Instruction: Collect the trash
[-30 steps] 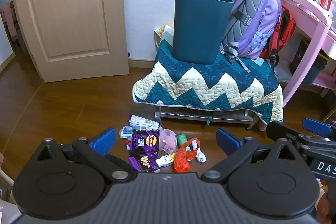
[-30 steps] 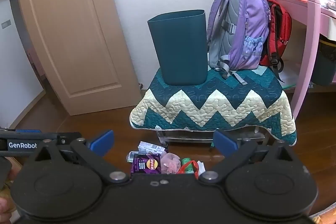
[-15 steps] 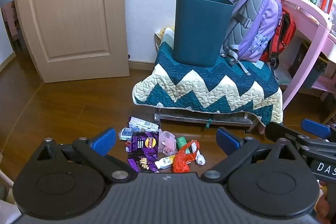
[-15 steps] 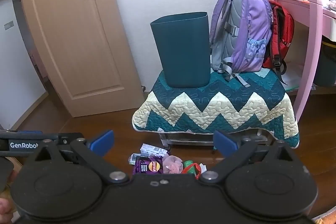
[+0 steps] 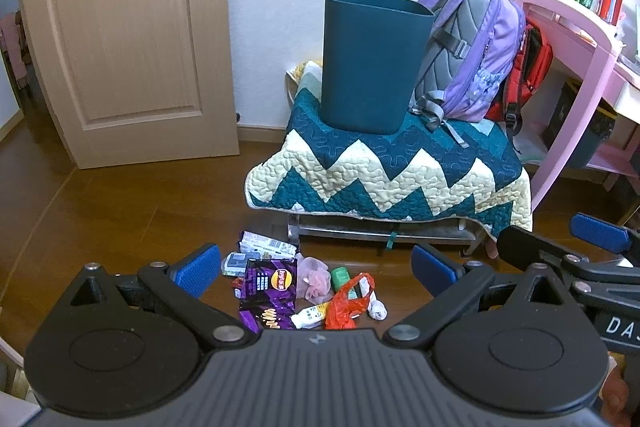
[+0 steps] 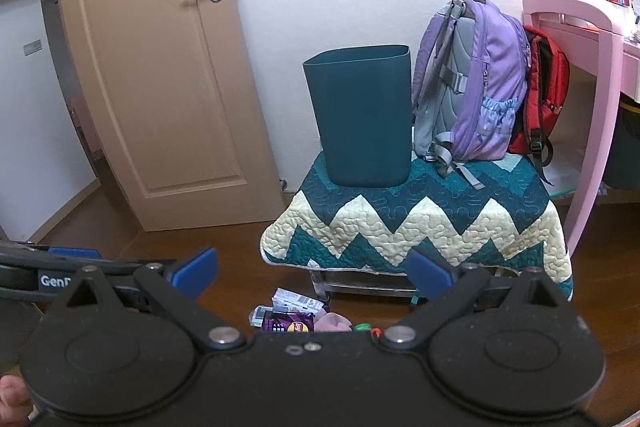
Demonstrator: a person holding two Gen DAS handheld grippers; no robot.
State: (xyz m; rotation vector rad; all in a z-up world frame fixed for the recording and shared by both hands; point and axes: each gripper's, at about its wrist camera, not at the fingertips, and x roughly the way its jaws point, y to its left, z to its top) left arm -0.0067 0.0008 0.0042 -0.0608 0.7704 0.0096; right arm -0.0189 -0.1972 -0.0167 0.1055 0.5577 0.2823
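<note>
Both views have pulled back from the trash pile [image 5: 304, 291] on the floor, and the left hand-held gripper [image 5: 316, 269] and right hand-held gripper [image 6: 312, 273] stay wide apart and empty, so I judge nothing is collected yet for the teal bin [image 5: 372, 59].

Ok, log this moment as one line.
phase: approach | left gripper: open, empty | right gripper: open, empty | trash pile: on floor, untouched | bin: upright on quilted stool

My right gripper [image 6: 312, 269] was spread wide, holding nothing. Past it the teal bin [image 6: 362, 115] stood upright on the zigzag quilt [image 6: 420, 223], touching a purple backpack [image 6: 472, 79]. Trash pile [image 6: 296, 313] sat on the floor below.
</note>
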